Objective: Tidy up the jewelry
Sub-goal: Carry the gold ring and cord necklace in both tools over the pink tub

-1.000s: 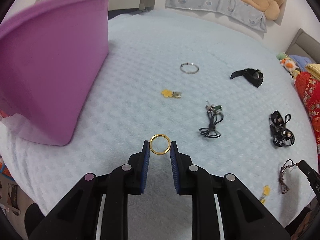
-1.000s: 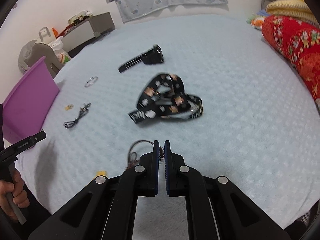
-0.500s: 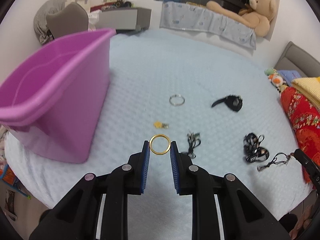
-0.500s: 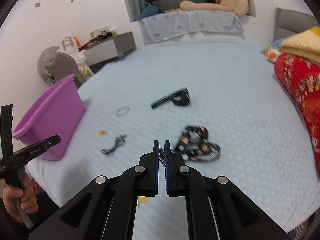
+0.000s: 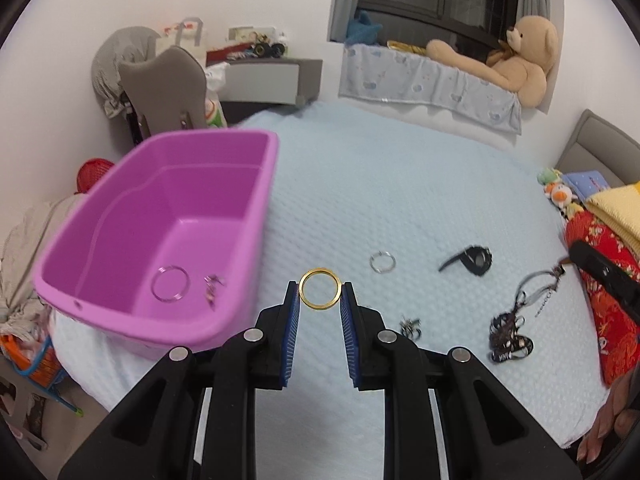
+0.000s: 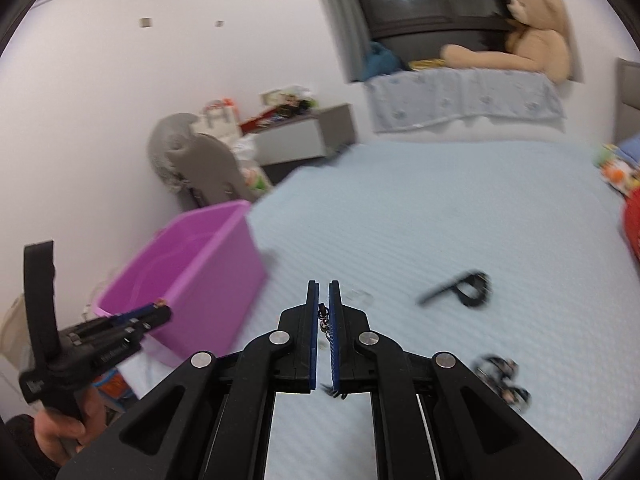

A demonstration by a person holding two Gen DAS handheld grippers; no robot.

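Note:
My left gripper is shut on a gold ring and holds it high above the bed, just right of the purple bin. The bin holds a clear ring and a small trinket. My right gripper is shut on a dark chain necklace that dangles from it in the left wrist view. The bin also shows in the right wrist view. On the bed lie a silver ring, a black strap, a patterned band and a small charm.
The pale blue bedspread carries everything. A red patterned blanket lies at the right edge. A teddy bear sits on the window ledge behind. A grey chair and a nightstand stand beyond the bin.
Both grippers have risen well above the bed with their loads. The left one now looks down into the purple bin; the necklace has come off the bedspread.

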